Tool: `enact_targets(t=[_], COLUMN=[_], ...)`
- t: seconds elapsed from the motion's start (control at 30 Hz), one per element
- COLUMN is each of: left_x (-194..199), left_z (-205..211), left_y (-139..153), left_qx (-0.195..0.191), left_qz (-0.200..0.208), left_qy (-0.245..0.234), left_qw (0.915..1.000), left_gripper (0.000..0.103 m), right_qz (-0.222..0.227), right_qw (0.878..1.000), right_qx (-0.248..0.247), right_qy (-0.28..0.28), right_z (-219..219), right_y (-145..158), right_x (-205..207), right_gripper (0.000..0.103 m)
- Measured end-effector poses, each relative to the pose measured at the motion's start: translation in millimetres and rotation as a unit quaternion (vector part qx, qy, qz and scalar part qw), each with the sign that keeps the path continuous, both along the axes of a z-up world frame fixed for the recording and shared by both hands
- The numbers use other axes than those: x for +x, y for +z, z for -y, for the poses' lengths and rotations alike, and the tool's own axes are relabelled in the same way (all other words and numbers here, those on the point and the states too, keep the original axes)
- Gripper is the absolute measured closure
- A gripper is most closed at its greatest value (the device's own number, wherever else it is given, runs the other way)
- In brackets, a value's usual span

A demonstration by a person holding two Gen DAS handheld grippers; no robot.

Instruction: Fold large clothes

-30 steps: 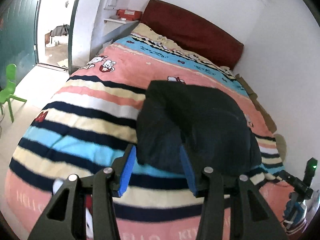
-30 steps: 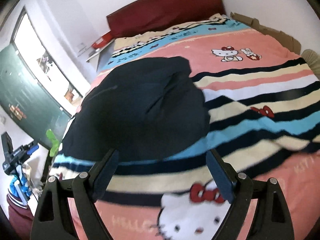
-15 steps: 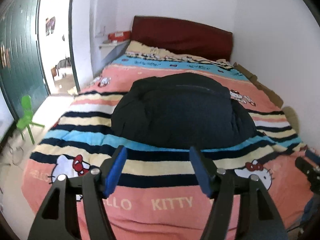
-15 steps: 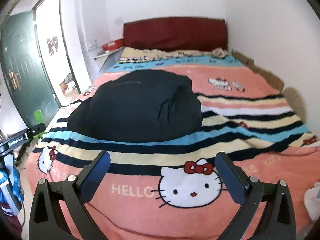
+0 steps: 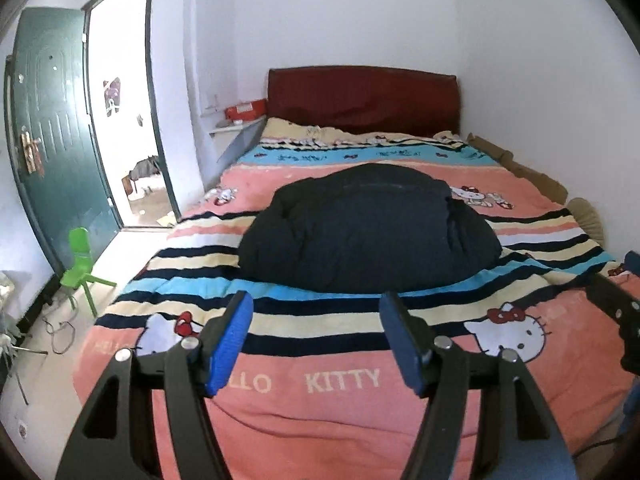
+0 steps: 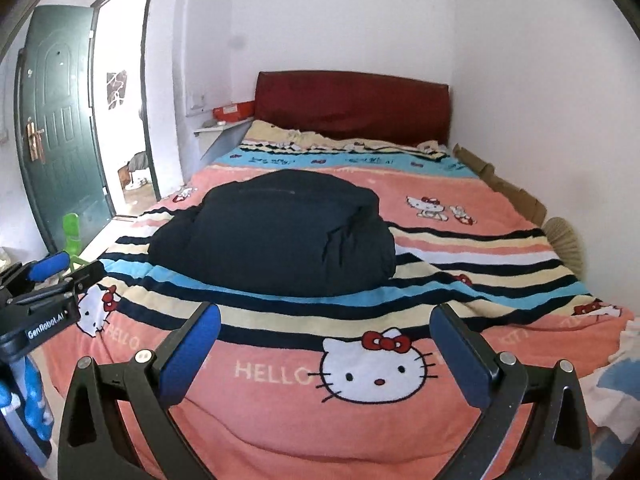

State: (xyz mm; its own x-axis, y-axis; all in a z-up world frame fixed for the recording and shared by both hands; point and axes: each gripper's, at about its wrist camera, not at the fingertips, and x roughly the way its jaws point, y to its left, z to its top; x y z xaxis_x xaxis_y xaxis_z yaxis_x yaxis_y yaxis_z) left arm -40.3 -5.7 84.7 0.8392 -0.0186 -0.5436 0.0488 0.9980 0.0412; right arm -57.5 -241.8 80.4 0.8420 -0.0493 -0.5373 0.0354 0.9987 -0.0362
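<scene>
Garment: a dark navy padded coat (image 5: 368, 236) is lying folded into a bulky bundle on the middle of the bed, resting across the pink band and the striped bands of the blanket (image 5: 344, 400) — nothing is touching it.
Left gripper: the left gripper (image 5: 316, 340) is hovering over the foot of the bed with its blue pads standing apart and nothing between them; the coat is lying well beyond the fingertips.
Right gripper: the right gripper (image 6: 328, 356) is hovering likewise, its jaws spread wider than the left ones and gripping nothing — only the cat print on the blanket is showing between them.
Bed: the blanket is covering the whole mattress, running up to a dark red headboard (image 5: 362, 98) set against the white wall.
Containers: a red box (image 5: 245, 111) is sitting on a small shelf beside the headboard; its contents cannot be told.
Doorway side: a green door (image 5: 52, 128) is standing open, and a green plastic chair (image 5: 82, 268) is standing on the floor near it.
Far edge: flattened cardboard (image 6: 504, 186) is lining the gap between the bed and the wall.
</scene>
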Motion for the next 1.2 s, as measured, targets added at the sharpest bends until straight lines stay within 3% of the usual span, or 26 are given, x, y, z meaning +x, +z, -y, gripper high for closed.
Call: enact_targets(t=[0.23,0.37,0.57,1.2], left_x=[-21.7,-28.4,-36.7,-47.4], left_z=[-12.2,-29.1,-45.1,-33.7], left_y=[-2.8,-3.4,-2.0,-9.9], left_qx=[0.003,-0.021,-0.026,-0.008], left_qz=[0.023,0.02,0.023,0.022], left_qy=[0.0,0.0,0.005,-0.023], left_qw=[0.9997,0.9996,0.9994,0.9995], left_gripper=[0.039,0.039,0.039,0.039], right_qz=[0.024,0.029,0.023,0.017], right_qw=[1.0,0.999,0.999,0.999], right_qx=[-0.011,-0.021,-0.028,-0.025], right_qy=[-0.007,-0.013,-0.02,-0.032], right_z=[-25.2,-36.0,-43.4,-36.2], right_y=[10.9,11.1,7.8,4.1], right_x=[-18.7,-28.3,-40.1,-52.9], right_gripper=[0.001,0.001,0.001,0.001])
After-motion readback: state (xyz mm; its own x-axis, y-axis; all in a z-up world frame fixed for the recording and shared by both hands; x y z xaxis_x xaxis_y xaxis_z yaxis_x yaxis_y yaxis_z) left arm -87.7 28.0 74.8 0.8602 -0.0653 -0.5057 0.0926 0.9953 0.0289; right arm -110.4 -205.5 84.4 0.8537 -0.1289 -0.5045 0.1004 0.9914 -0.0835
